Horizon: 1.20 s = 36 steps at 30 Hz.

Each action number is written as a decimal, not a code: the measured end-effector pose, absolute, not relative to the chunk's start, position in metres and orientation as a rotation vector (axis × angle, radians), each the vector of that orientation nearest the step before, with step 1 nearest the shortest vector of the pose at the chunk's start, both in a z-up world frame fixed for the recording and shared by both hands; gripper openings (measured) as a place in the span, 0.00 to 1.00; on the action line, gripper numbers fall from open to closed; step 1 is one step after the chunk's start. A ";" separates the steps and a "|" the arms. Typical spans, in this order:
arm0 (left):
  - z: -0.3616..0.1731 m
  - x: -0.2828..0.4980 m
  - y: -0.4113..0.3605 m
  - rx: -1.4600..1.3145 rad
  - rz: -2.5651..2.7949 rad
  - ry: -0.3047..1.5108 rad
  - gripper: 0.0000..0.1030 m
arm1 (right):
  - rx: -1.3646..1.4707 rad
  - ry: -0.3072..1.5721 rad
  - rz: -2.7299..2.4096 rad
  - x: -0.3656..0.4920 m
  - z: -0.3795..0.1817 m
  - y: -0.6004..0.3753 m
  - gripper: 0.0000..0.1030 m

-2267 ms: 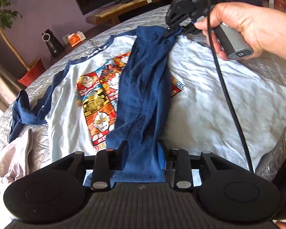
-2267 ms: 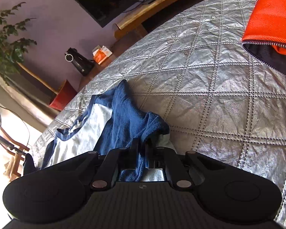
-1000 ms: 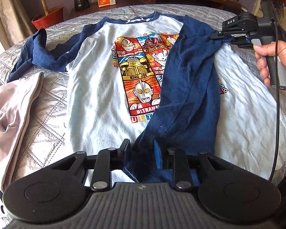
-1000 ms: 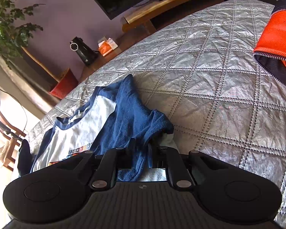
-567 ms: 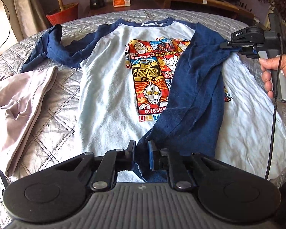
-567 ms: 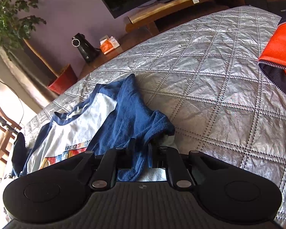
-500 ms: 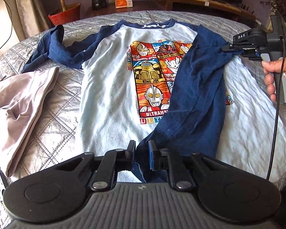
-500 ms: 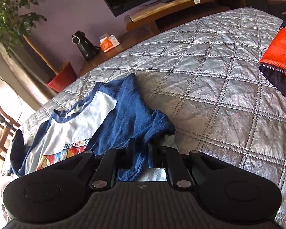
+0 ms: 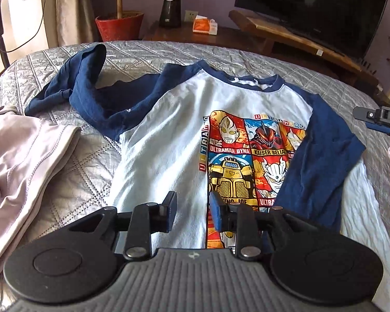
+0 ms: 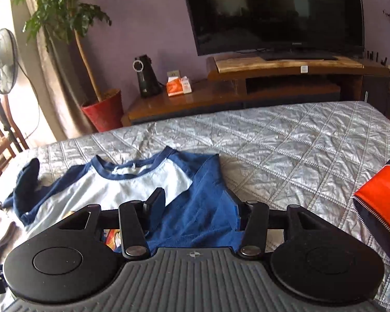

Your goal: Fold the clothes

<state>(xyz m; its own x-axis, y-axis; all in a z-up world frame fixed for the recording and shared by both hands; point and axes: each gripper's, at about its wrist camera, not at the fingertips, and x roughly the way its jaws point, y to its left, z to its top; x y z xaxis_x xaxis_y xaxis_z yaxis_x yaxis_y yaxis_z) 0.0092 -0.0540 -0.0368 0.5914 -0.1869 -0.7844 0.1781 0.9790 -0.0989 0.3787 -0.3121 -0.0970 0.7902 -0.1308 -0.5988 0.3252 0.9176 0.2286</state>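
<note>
Navy and pale blue, the shirt (image 9: 169, 140) lies face up on the quilted bed (image 9: 312, 70), collar at the far end, long axis running away from both grippers. One sleeve is folded in across the print (image 9: 249, 161); the other sleeve (image 9: 91, 88) sprawls loose off to the left. Left gripper (image 9: 192, 213), jaws opening with nothing between them, hovers over the body and looks the nearer one to that sleeve. Right gripper (image 10: 195, 205), jaws opening, stands over the folded sleeve (image 10: 202, 202), not pressing it. Open quilt right; a pale garment (image 9: 20, 161) crowds the left.
</note>
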 end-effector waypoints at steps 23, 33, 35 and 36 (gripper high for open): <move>-0.035 0.021 -0.036 0.029 -0.114 0.809 0.36 | 0.110 0.775 0.078 0.350 -0.105 -0.207 0.71; -0.028 0.024 -0.024 -0.016 -0.131 0.799 0.39 | -0.087 0.912 0.449 0.308 -0.115 -0.031 0.62; -0.027 0.025 -0.020 -0.027 -0.119 0.792 0.40 | -0.110 0.894 0.420 0.314 -0.122 -0.025 0.62; -0.026 0.026 -0.016 -0.036 -0.107 0.790 0.41 | -0.103 0.887 0.419 0.317 -0.121 -0.025 0.55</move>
<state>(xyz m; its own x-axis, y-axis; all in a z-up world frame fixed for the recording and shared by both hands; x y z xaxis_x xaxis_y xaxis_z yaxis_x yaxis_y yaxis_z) 0.0262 -0.0159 -0.0259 0.6985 -0.1093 -0.7072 0.0827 0.9940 -0.0720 0.3174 -0.0249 -0.1205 0.5563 0.3121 -0.7702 -0.3964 0.9142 0.0841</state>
